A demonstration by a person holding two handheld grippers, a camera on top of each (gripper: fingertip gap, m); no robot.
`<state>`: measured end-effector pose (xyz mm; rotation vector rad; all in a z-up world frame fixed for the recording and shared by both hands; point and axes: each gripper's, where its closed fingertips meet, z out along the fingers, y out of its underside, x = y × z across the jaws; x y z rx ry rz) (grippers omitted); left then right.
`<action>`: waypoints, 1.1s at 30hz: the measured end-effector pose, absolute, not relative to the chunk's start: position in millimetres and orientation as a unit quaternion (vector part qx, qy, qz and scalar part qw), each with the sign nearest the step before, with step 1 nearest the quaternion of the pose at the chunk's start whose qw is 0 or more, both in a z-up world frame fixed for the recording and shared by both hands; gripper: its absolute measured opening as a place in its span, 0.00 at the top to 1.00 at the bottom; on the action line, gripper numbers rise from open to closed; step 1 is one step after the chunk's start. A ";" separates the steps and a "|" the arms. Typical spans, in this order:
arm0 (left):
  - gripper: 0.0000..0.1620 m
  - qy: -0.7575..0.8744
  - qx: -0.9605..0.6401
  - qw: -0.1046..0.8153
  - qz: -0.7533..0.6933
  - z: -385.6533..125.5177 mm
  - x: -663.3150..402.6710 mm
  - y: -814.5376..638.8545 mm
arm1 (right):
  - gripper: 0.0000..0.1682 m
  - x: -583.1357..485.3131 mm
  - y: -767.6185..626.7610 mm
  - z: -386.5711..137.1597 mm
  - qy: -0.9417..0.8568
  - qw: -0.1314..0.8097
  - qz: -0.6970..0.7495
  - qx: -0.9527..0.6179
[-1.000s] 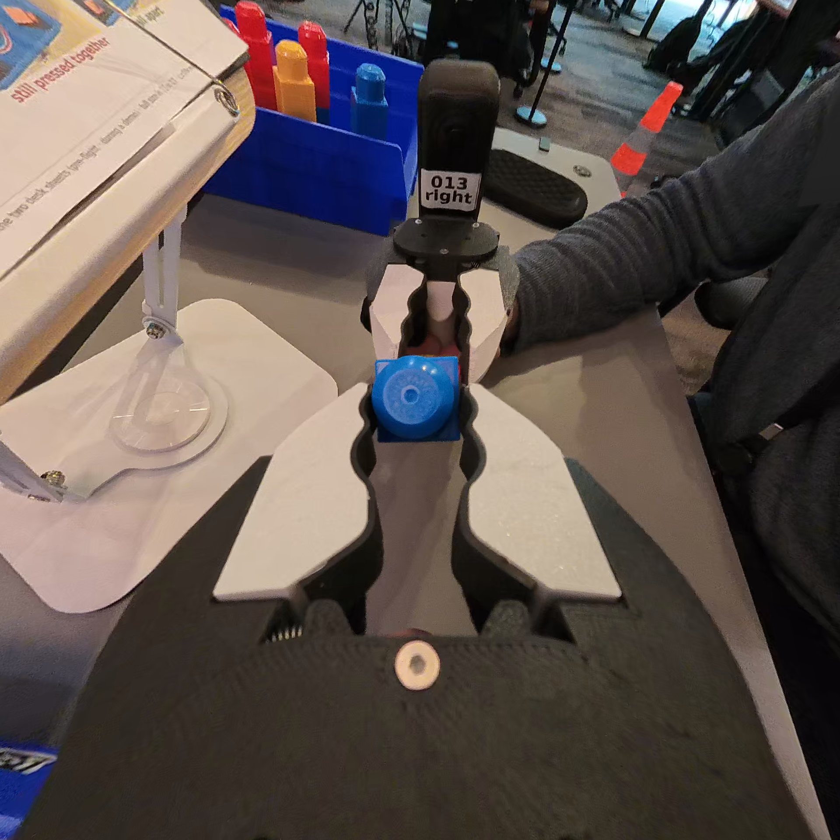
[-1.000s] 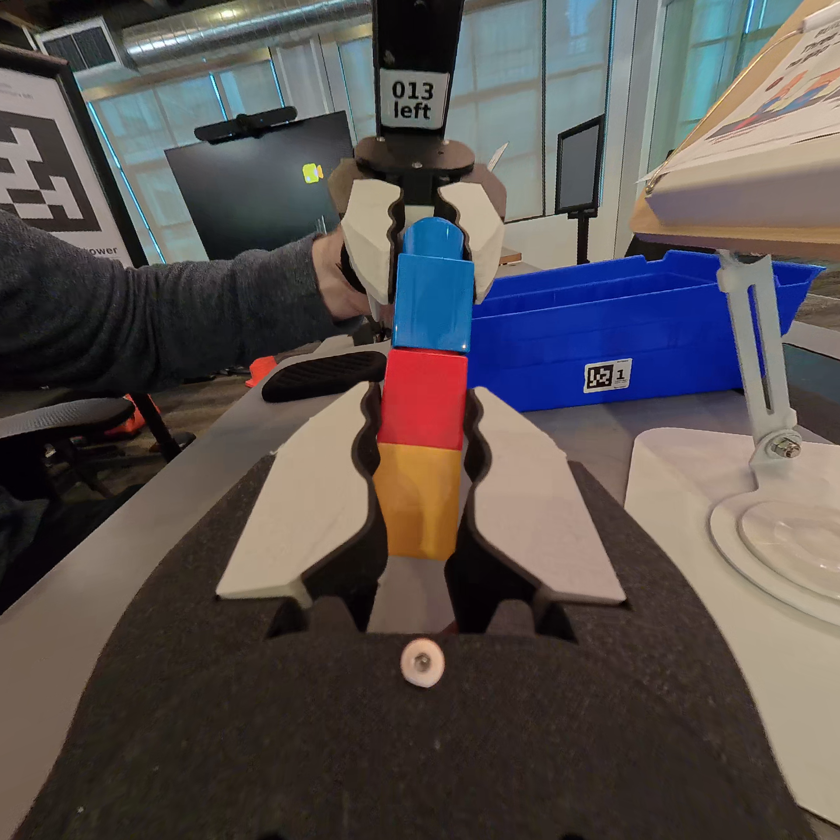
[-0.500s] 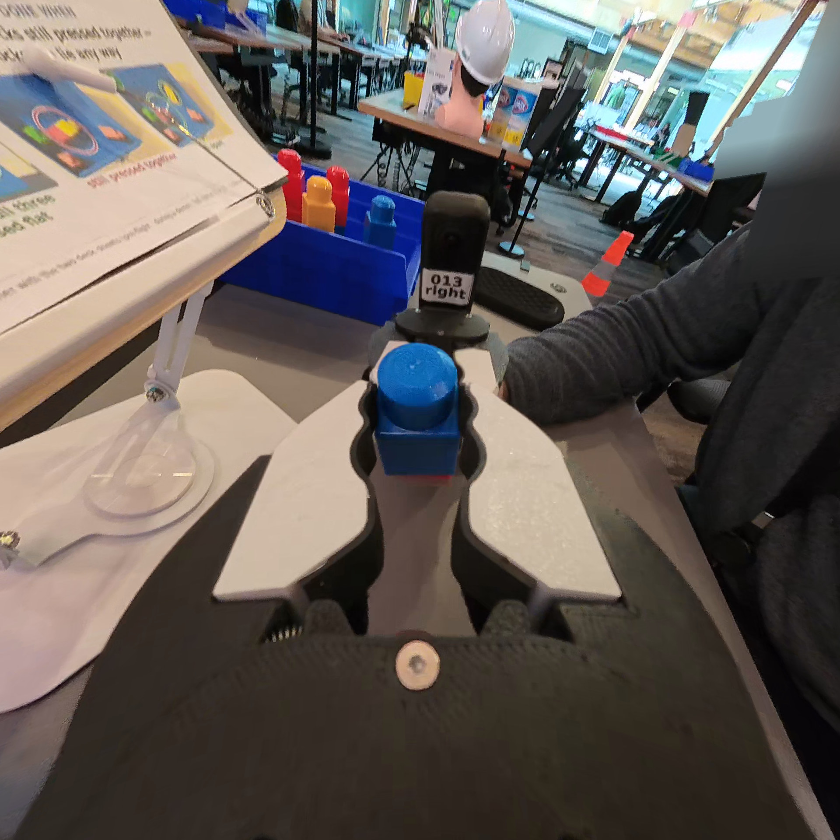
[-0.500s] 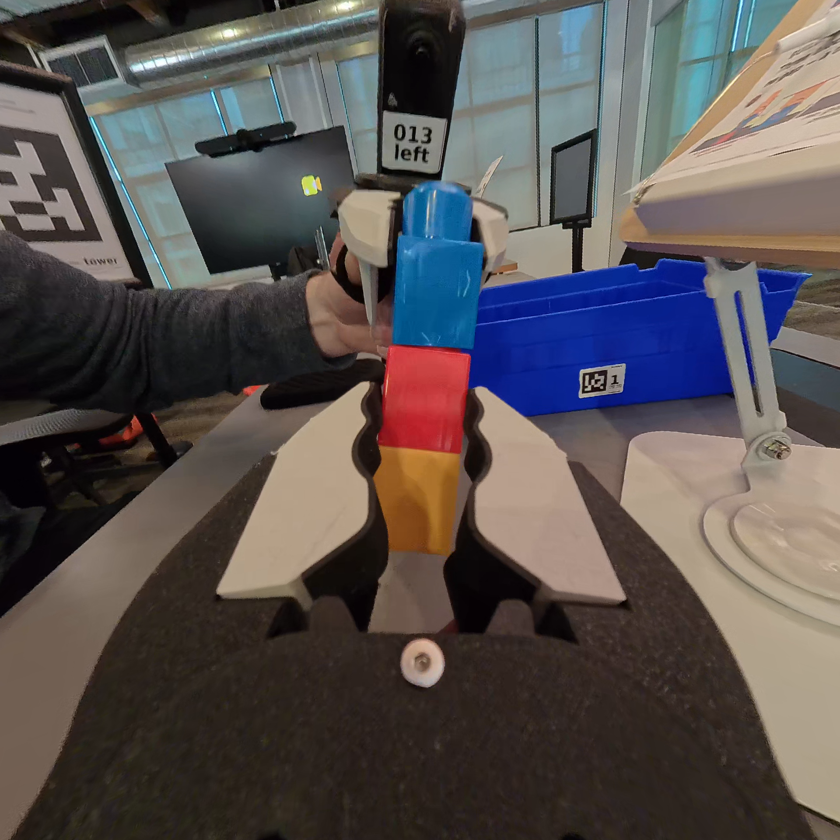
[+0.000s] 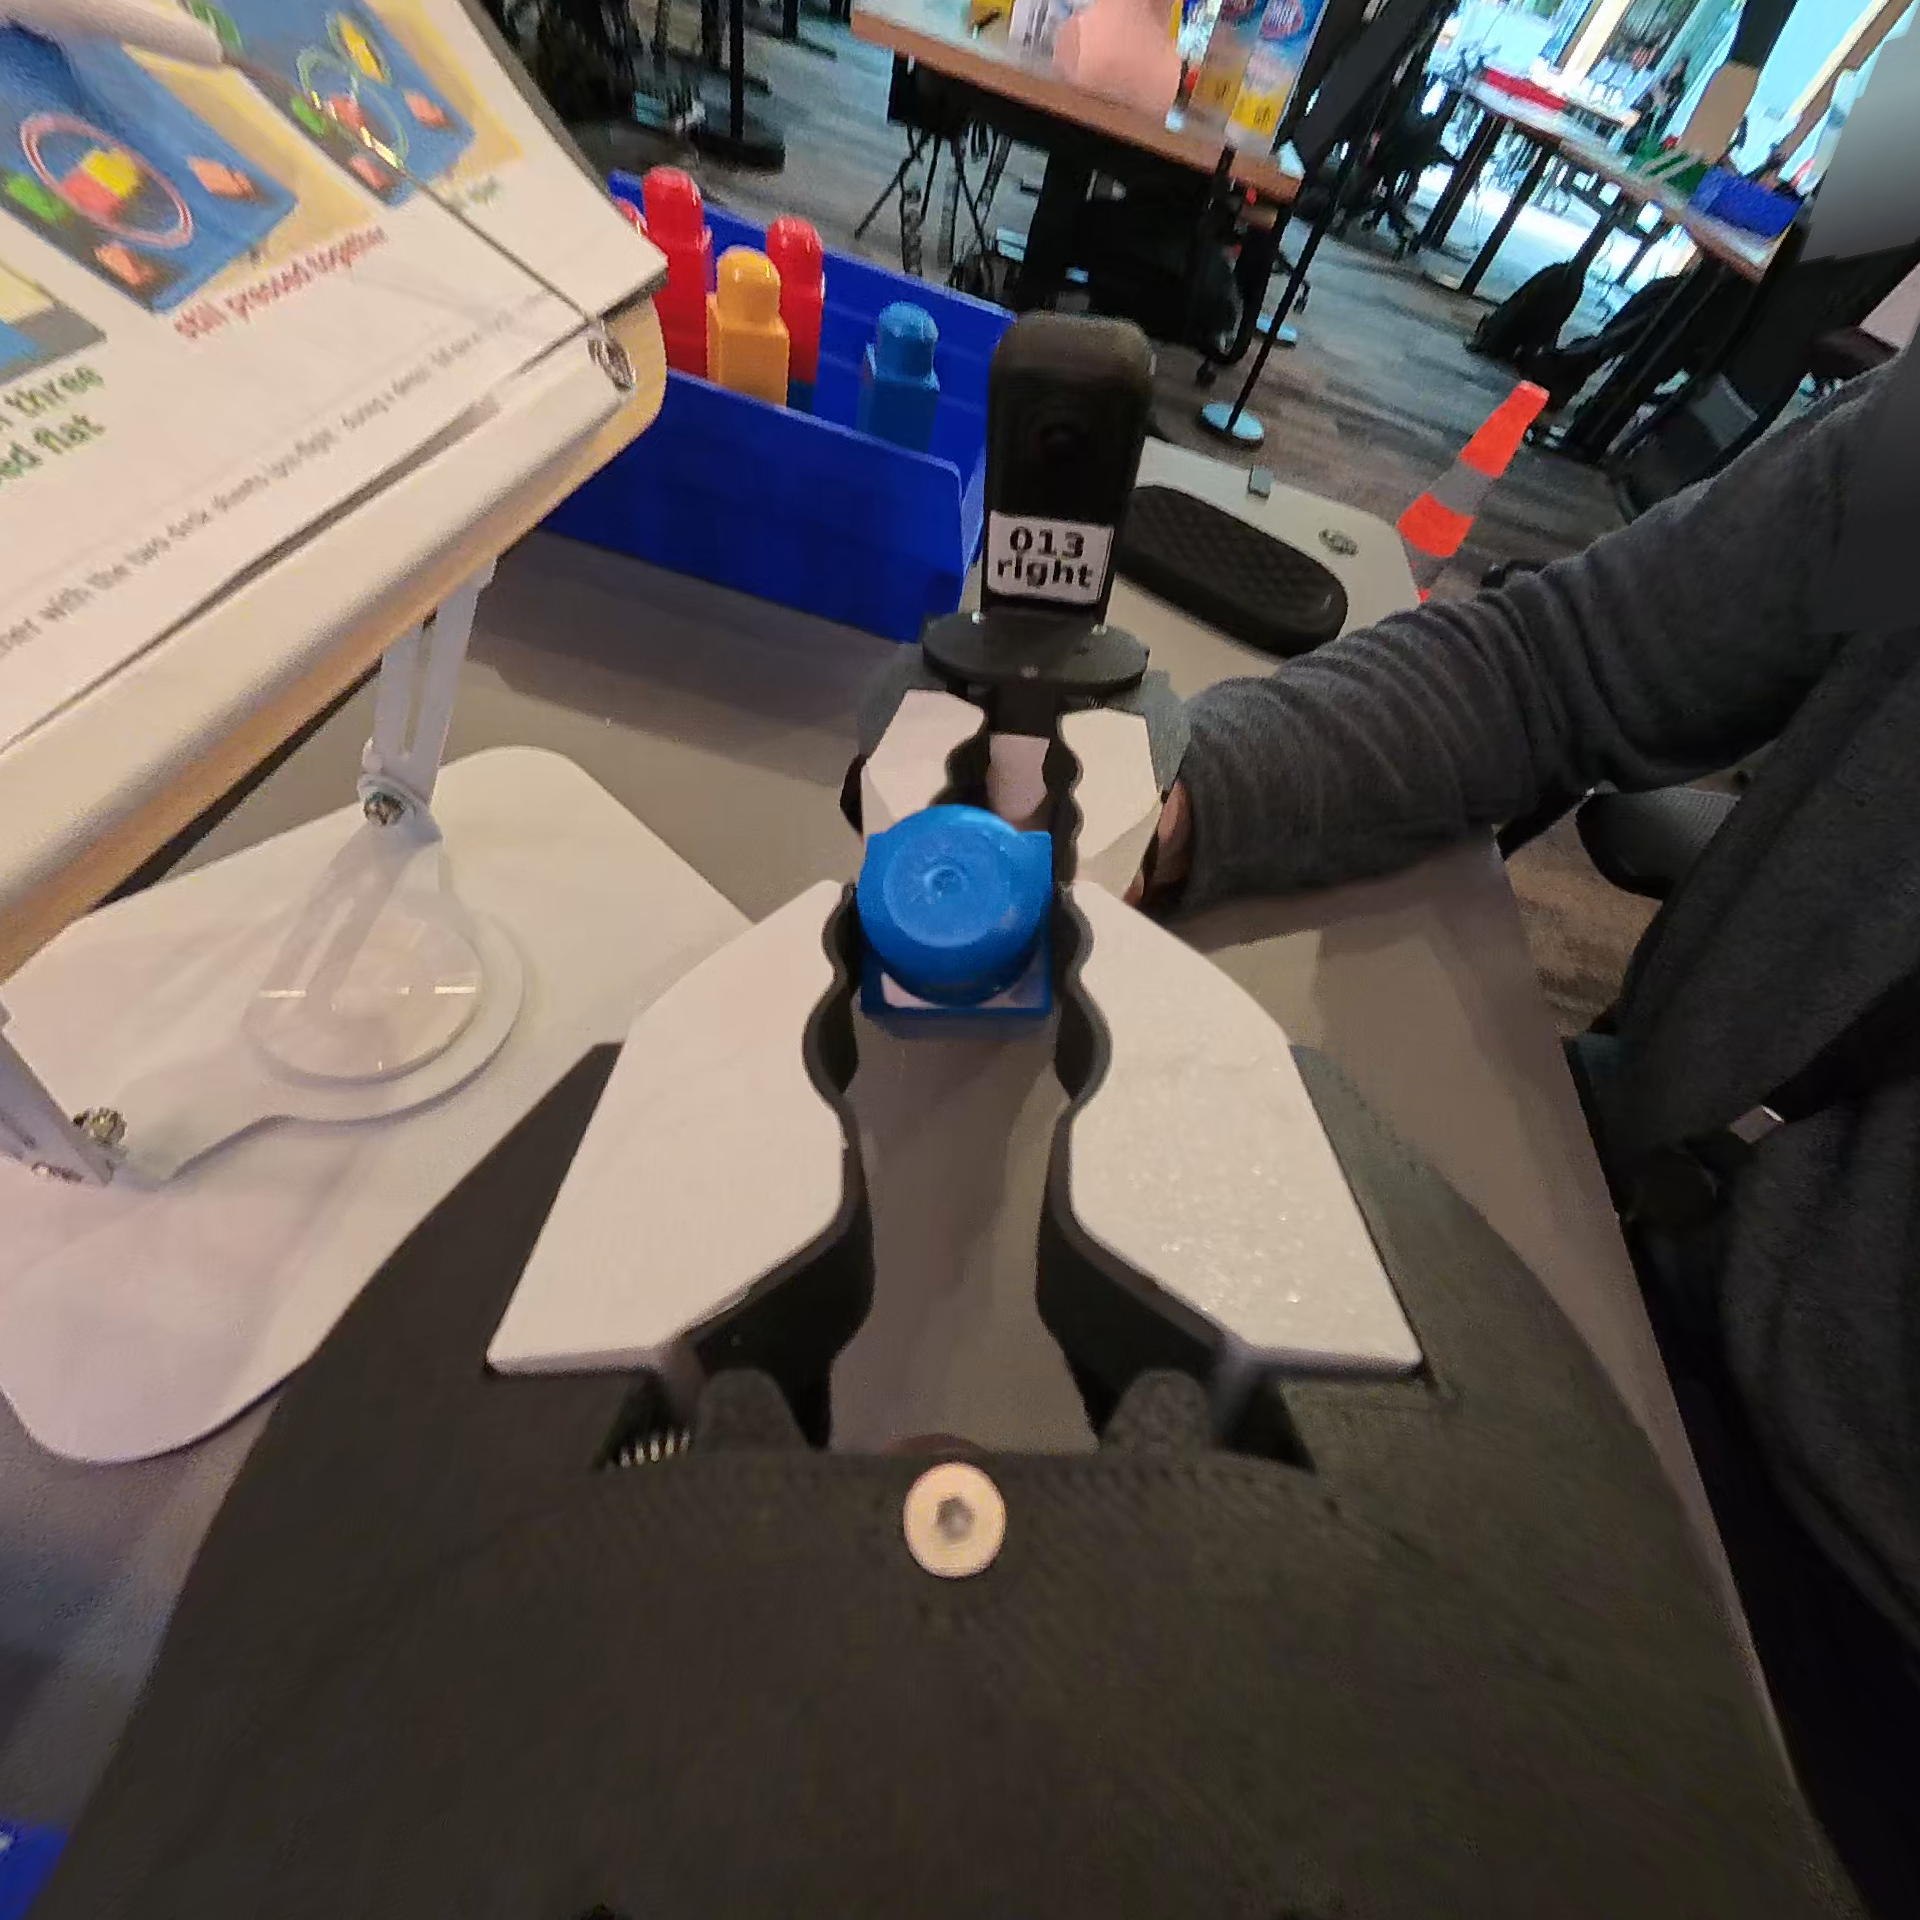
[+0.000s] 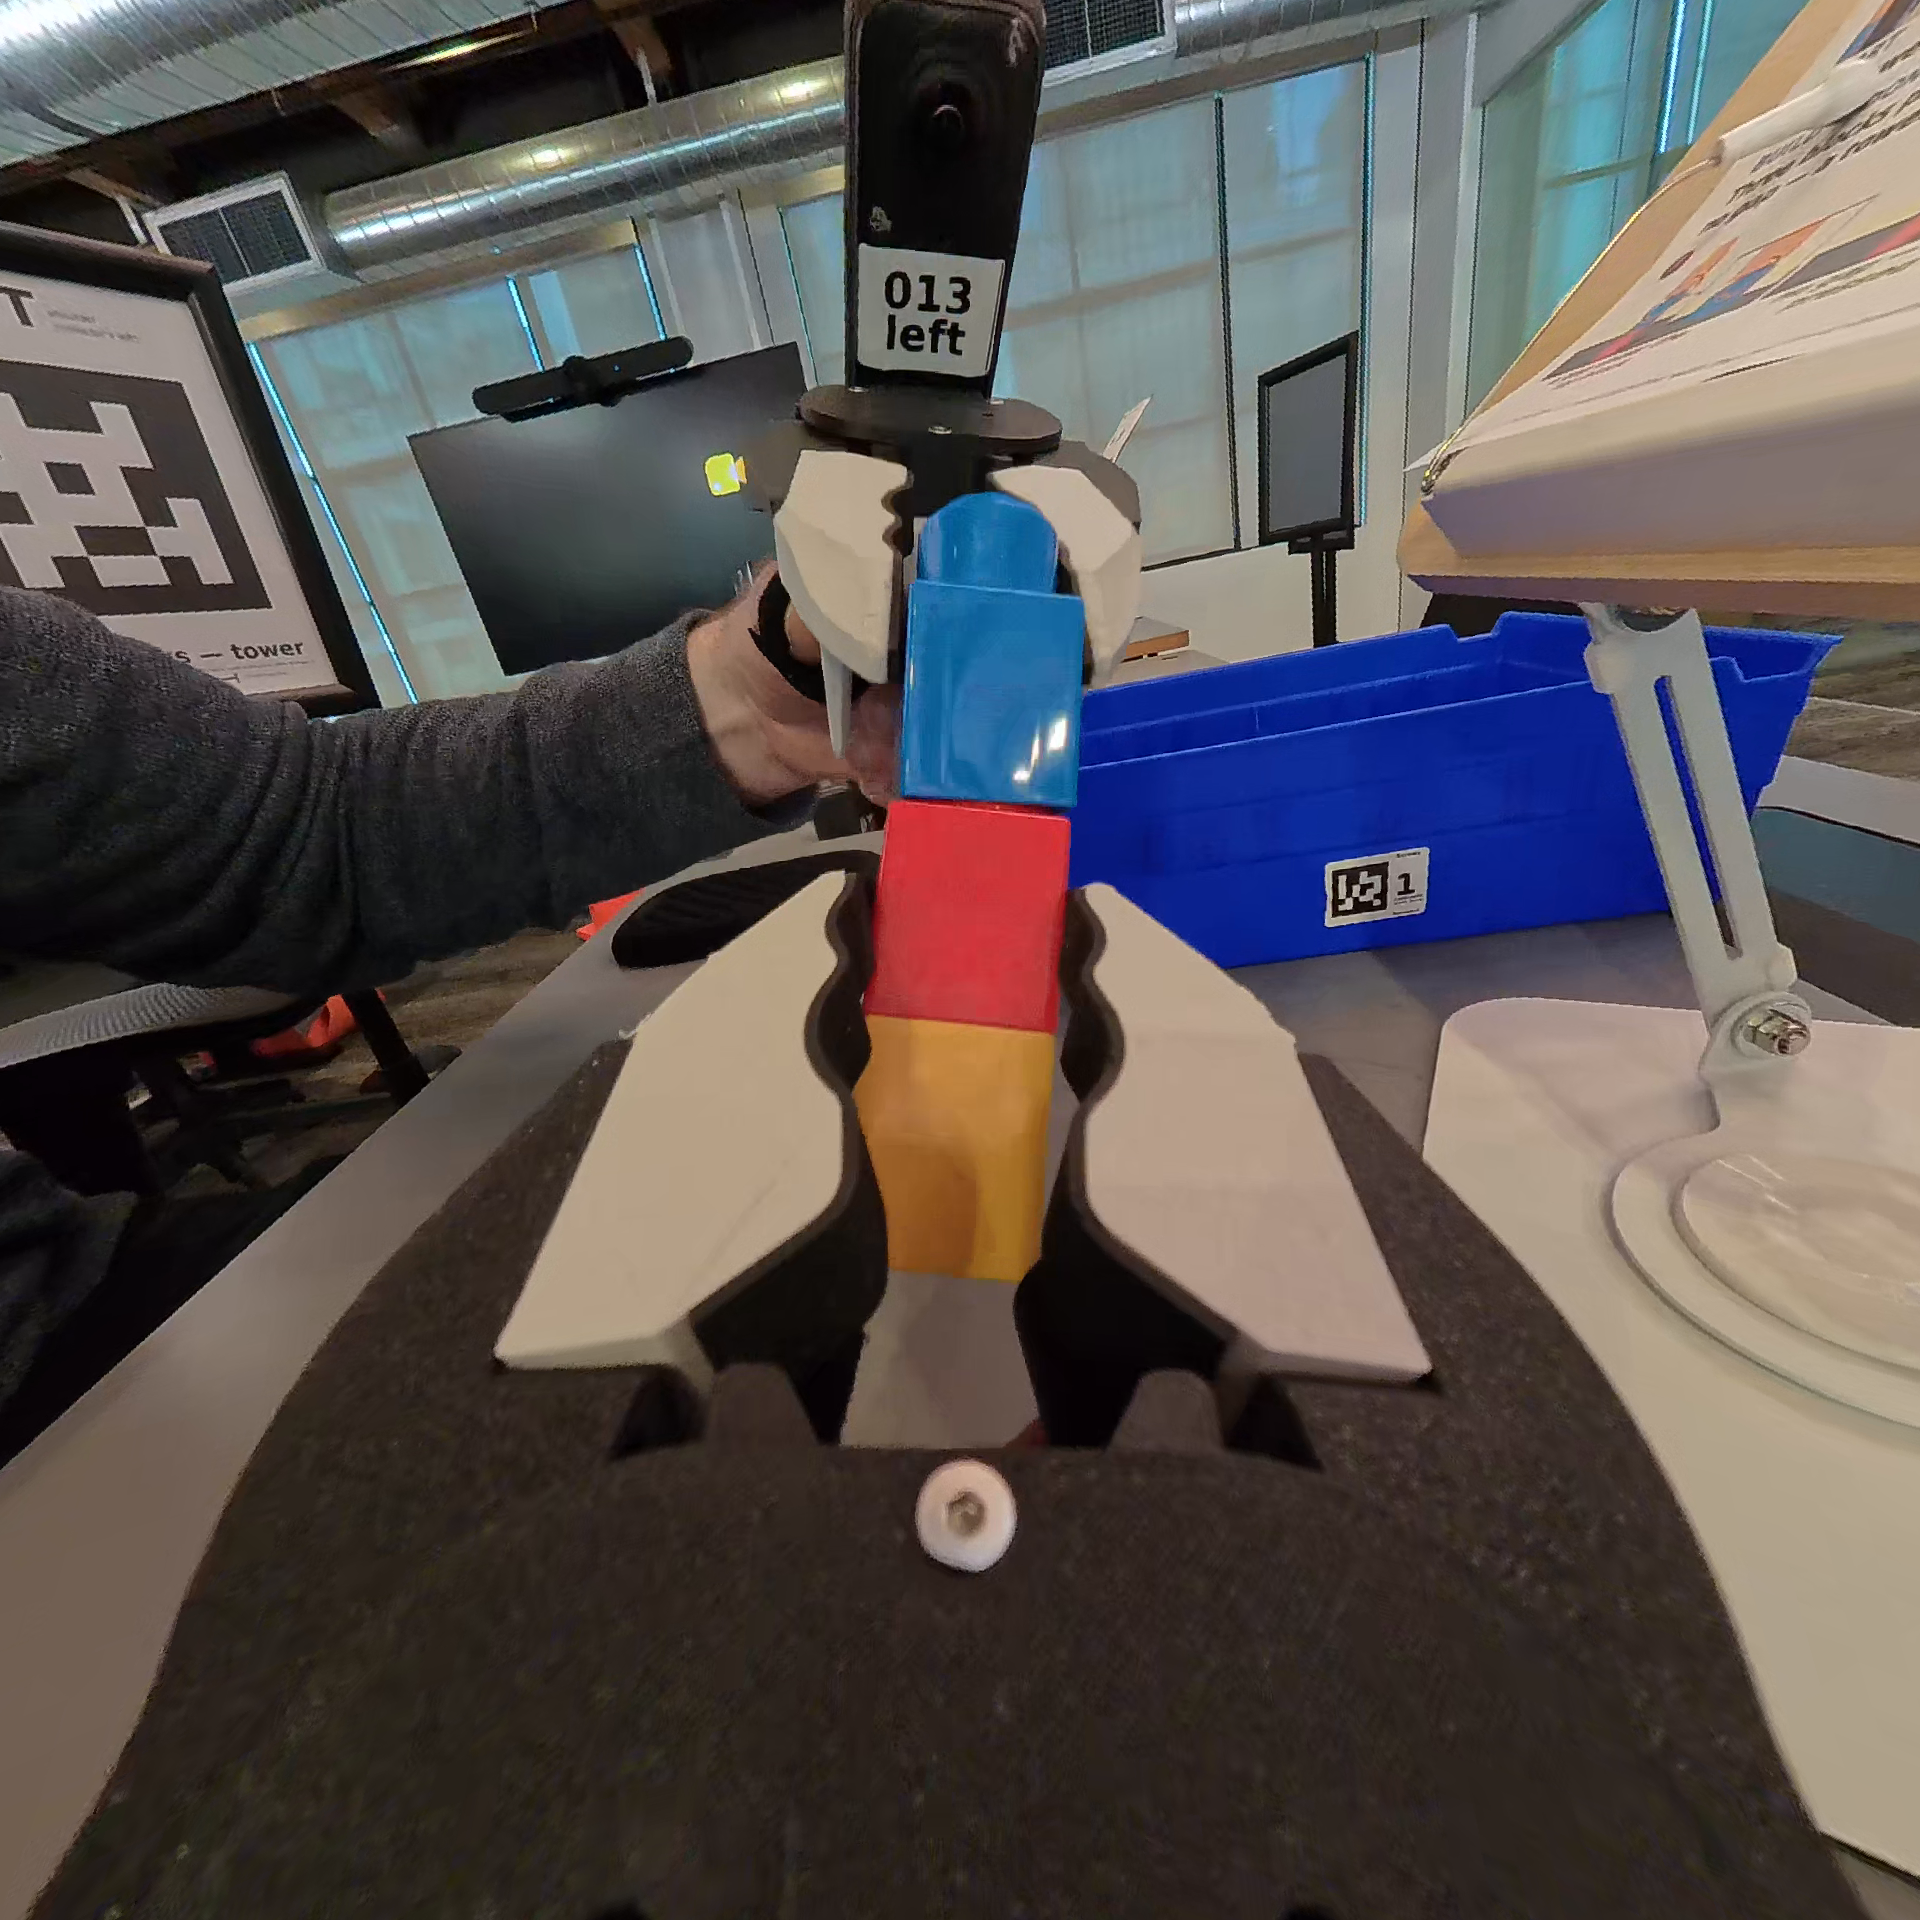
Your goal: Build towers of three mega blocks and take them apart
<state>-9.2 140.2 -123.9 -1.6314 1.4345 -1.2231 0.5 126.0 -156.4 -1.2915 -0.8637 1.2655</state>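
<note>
Centre of the right wrist view: a three-block tower [image 6: 971, 935] stands upright on the grey table [image 6: 312, 1226], blue block [image 6: 987, 696] on top, red block [image 6: 966, 914] in the middle, yellow block [image 6: 956, 1153] at the bottom. The right gripper [image 6: 961, 997] is clamped on the red and yellow blocks, fingers pressed to both sides. The left gripper [image 5: 951, 966] is clamped on the blue block [image 5: 951, 925] from the opposite side; in its own view only the blue stud and top show, the lower blocks hidden beneath.

Surroundings: a blue bin [image 5: 769, 499] sits at upper centre of the left wrist view, holding more upright blocks [image 5: 748, 312] in red, yellow and blue. A document stand [image 5: 260, 291] with printed sheets fills the upper left, its white base [image 5: 582, 862] just beside the tower. A grey sleeve [image 5: 1507, 707] enters from the right. An orange cone [image 5: 1475, 468] stands on the floor, upper right.
</note>
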 end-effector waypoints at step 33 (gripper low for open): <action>0.78 0.450 -0.539 0.394 -0.593 -125.5 9.6 131.0 | 0.80 12.3 124.8 -142.7 -0.332 0.542 0.581 -0.508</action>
